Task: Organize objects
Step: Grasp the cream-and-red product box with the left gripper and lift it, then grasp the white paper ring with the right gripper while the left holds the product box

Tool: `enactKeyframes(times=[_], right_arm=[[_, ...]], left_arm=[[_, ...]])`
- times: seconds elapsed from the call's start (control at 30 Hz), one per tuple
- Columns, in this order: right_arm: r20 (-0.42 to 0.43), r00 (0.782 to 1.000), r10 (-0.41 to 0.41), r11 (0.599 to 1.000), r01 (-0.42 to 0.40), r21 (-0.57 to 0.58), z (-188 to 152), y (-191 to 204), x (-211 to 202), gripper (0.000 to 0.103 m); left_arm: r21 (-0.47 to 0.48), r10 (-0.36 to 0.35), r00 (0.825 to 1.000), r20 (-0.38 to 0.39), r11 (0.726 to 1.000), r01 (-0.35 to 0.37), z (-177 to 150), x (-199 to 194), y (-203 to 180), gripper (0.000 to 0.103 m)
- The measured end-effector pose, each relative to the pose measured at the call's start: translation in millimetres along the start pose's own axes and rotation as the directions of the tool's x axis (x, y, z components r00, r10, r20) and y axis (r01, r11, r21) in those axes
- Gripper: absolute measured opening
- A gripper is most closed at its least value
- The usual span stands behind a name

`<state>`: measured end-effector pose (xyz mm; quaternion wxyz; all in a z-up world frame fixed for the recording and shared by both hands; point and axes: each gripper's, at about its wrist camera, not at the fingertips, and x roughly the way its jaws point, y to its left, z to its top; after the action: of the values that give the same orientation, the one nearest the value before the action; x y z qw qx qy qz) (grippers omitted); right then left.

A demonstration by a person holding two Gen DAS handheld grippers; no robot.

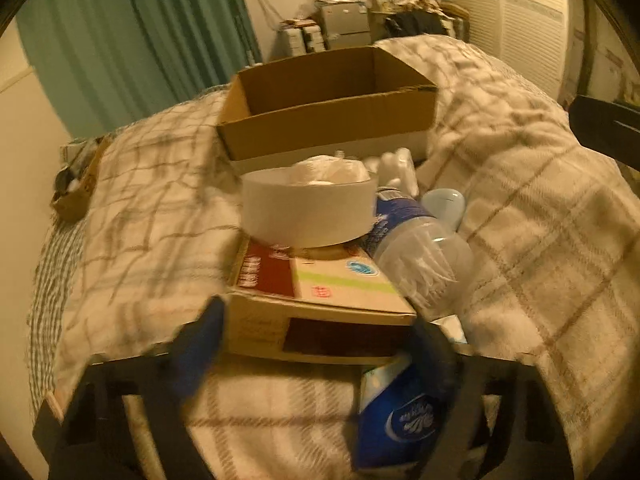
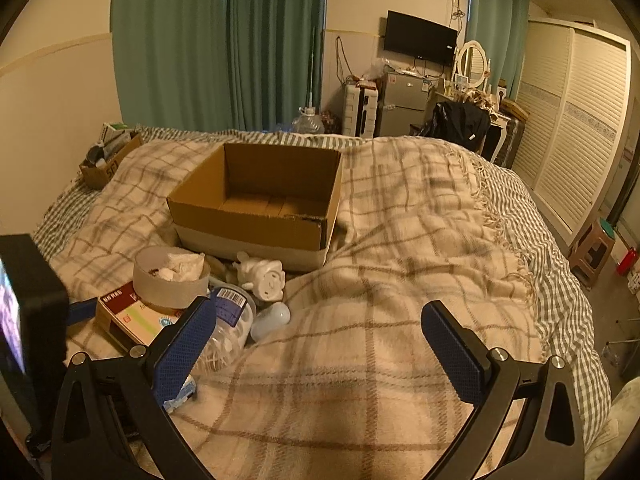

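Since the open brown cardboard box on the plaid blanket shows a bare floor inside, you should judge the organizing as barely begun; nothing visible has gone into it; every loose item lies in a cluster just in front of its near wall. That cluster holds a wide roll of pale tape with crumpled white tissue in its core, resting on a flat red-and-cream printed carton; a clear plastic bottle with a blue label lies on its side against the carton; a white plastic plug adapter and a small pale blue rounded object sit beside it; a blue tissue packet lies nearest you.

Your left gripper has its fingers apart on either side of the carton's near end, not yet closed on it, though motion blur hides any contact; your right gripper hangs above bare blanket with fingers wide apart, holding nothing. All items are left to move; the stacked roll will probably slide if you tilt the carton.
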<state>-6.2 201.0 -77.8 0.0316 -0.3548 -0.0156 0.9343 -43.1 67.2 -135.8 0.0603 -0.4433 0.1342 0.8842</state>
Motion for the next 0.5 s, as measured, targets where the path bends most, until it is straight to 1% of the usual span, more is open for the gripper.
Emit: enactKeyframes(times=[0.1, 0.17, 0.2, 0.3, 0.37, 0.5], right_arm=[[-0.003, 1.0, -0.001, 1.0, 0.001, -0.007, -0.4, 3.1, -2.2, 0.103], [-0.002, 1.0, -0.005, 1.0, 0.005, -0.017, -0.1, 7.2, -4.5, 0.103], [-0.002, 1.0, -0.006, 1.0, 0.006, -0.023, 0.3, 9.6, -5.5, 0.103], [0.0, 1.0, -0.007, 0.999, 0.007, -0.045, 2.2, 19.5, -7.8, 0.103], [-0.001, 1.0, -0.001, 0.998, 0.001, -0.059, 3.8, 27.0, -8.2, 0.103], [-0.015, 1.0, 0.025, 0.996, -0.026, -0.088, 9.3, 43.5, -3.1, 0.103]], left_arm=[[-0.012, -0.021, 0.999, 0.05, 1.0, 0.022, 1.3, -9.4, 6.0, 0.081], [-0.032, -0.05, 0.994, 0.094, 0.998, 0.053, 2.3, -24.3, 13.9, 0.08], [-0.037, -0.049, 0.992, 0.117, 0.998, 0.054, 3.6, -32.9, 17.8, 0.08], [-0.056, 0.002, 0.98, 0.201, 0.998, 0.01, 6.8, -61.5, 33.4, 0.08], [-0.093, 0.018, 0.971, 0.239, 0.996, 0.004, 10.3, -76.1, 51.6, 0.08], [-0.171, 0.035, 0.963, 0.269, 0.985, 0.012, 14.7, -83.1, 82.9, 0.08]])
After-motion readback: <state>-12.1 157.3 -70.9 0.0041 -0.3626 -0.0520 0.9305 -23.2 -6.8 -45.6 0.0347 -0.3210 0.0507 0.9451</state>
